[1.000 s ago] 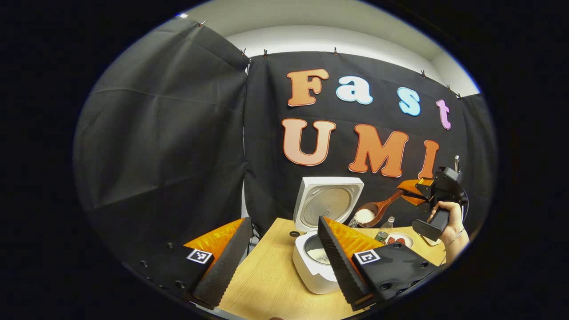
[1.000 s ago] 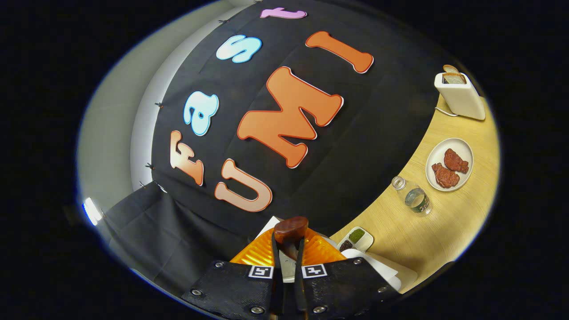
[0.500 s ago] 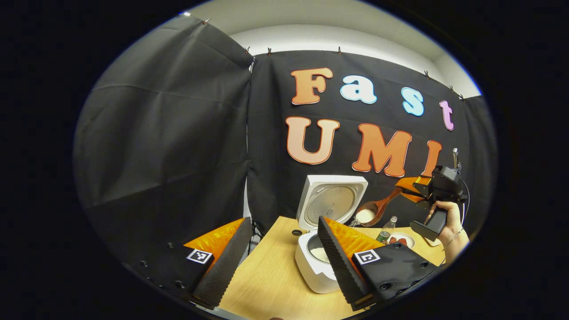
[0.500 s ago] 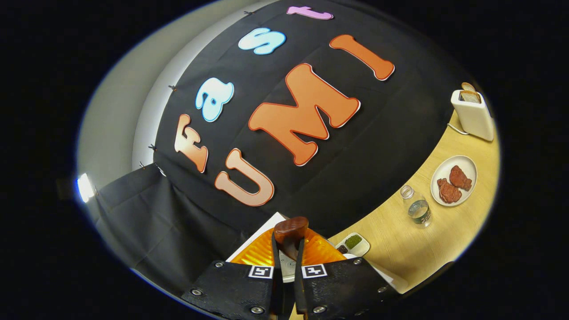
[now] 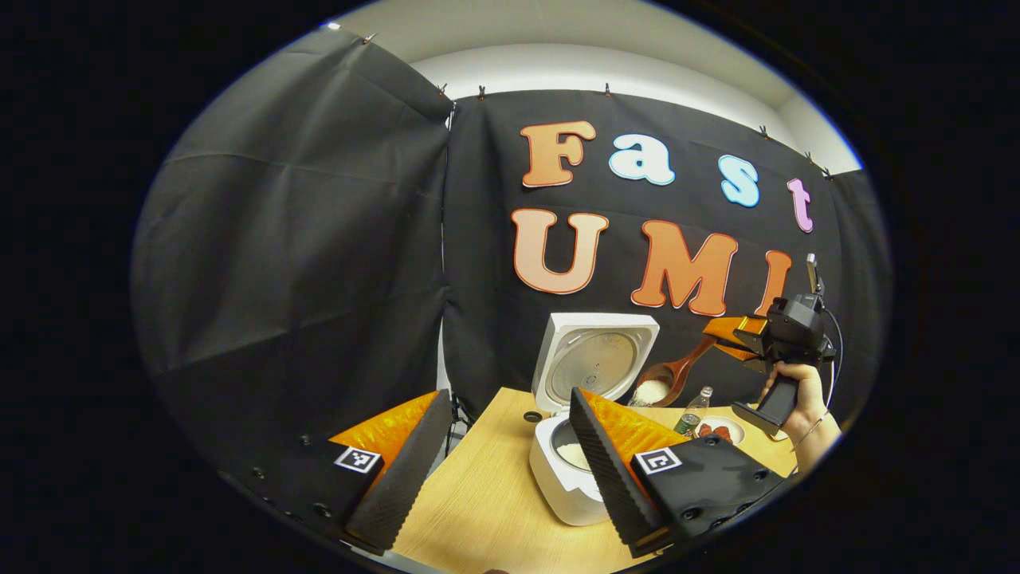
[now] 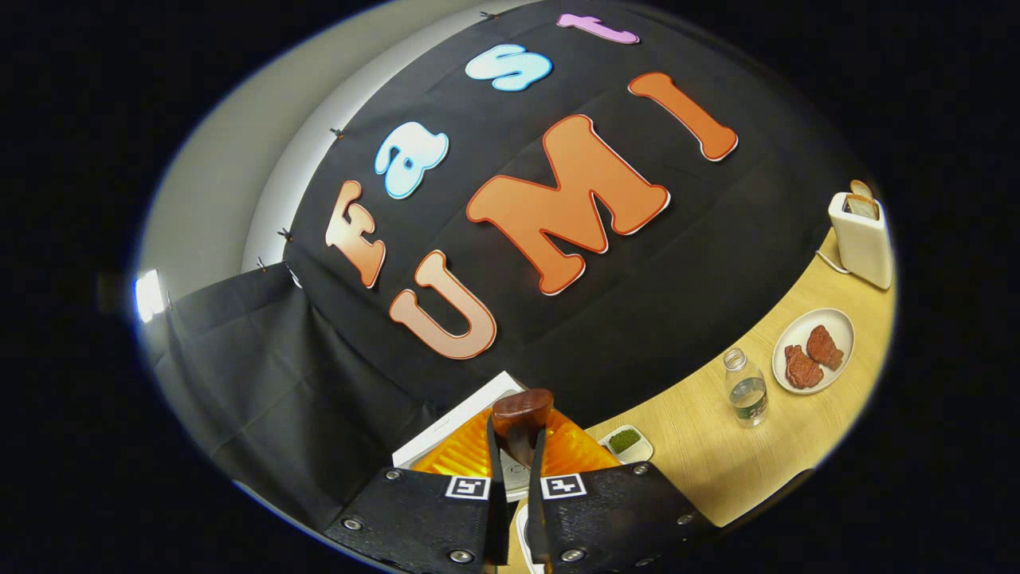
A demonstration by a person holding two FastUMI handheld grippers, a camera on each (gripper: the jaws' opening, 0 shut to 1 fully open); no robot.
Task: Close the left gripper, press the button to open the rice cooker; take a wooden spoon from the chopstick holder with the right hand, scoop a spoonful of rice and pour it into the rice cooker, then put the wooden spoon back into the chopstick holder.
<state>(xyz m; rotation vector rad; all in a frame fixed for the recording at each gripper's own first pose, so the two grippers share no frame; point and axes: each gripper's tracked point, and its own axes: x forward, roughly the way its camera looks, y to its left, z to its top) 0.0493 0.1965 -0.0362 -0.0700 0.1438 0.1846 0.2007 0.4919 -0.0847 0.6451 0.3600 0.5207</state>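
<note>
In the left gripper view we see our left gripper [image 5: 510, 470] with its two fingers spread wide apart and nothing between them, held low over the wooden table [image 5: 486, 510]. Beyond the fingers stands the white rice cooker [image 5: 562, 486] with its lid [image 5: 594, 363] swung fully up, upright against the black cloth wall. White rice [image 5: 572, 454] lies in the inner pot; one of our fingers hides part of the pot.

To the right, a hand [image 5: 797, 395] holds the right gripper [image 5: 721, 339] in the air, above and to the right of the cooker. The wooden spoon [image 5: 673, 373] is clamped by its handle between that gripper's fingers, slanting down to the left so that the bowl hangs beside the raised lid. A heap of rice sits in the spoon's bowl, and a few grains seem to be spilling from its lower edge, though this is too small for us to be sure.

In the right gripper view the fingers stand nearly together with the spoon [image 6: 519, 418] pinched between them, its dark rounded back facing the camera. On the table beyond we see a small dish of green seasoning [image 6: 625, 441], a clear bottle [image 6: 746, 391], a plate with two reddish pieces of meat [image 6: 813, 351] and a white toaster [image 6: 861, 239].
</note>
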